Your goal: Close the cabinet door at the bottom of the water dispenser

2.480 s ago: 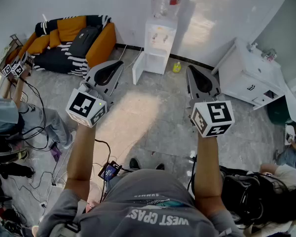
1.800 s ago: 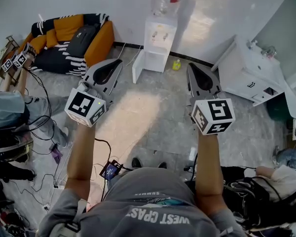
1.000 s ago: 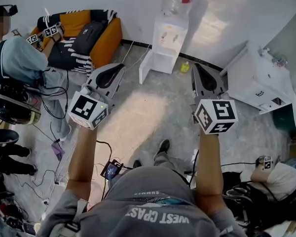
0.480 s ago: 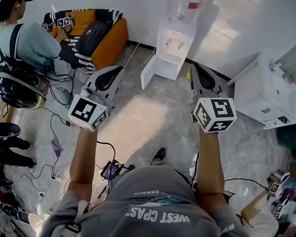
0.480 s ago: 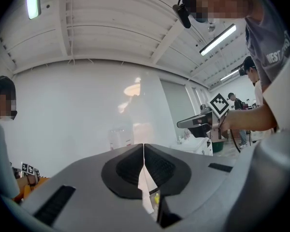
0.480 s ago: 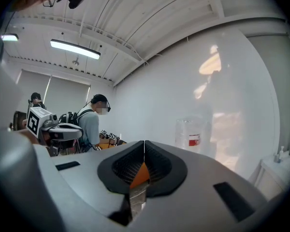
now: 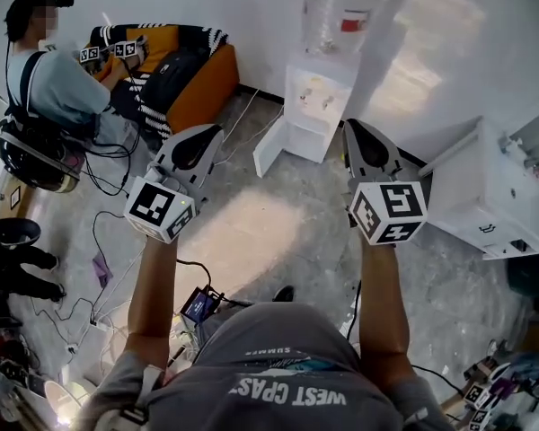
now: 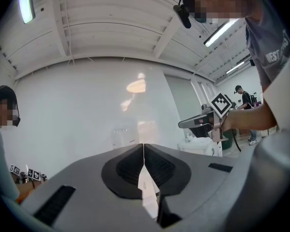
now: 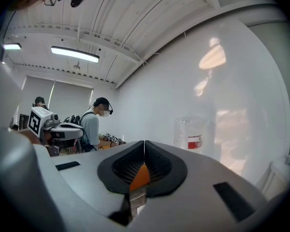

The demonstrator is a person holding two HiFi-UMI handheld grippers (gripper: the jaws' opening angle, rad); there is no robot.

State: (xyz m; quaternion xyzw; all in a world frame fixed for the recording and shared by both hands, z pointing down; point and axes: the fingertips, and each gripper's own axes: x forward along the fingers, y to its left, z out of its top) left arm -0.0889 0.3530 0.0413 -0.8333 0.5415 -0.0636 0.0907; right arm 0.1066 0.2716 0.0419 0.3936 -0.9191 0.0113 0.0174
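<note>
Grey stone floor, white wall behind. Jaws of left gripper [image 7: 214, 133] pressed together, nothing held. Cabinet door [image 7: 271, 148] stands swung out leftward from the base of the water dispenser [image 7: 322, 92], well ahead of both tools. Jaws of right gripper [image 7: 352, 128] likewise together, empty.

Advice: step nearer, set left gripper on the door's outer face, sweep rightward until flush.

Versus 2.5 s ago: dispenser looms nearer.

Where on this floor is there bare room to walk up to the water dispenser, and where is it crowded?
Bare: the sunlit floor between the sofa and the white cabinet, right up to the water dispenser and its open door. Crowded: cables and another person on the left.
</note>
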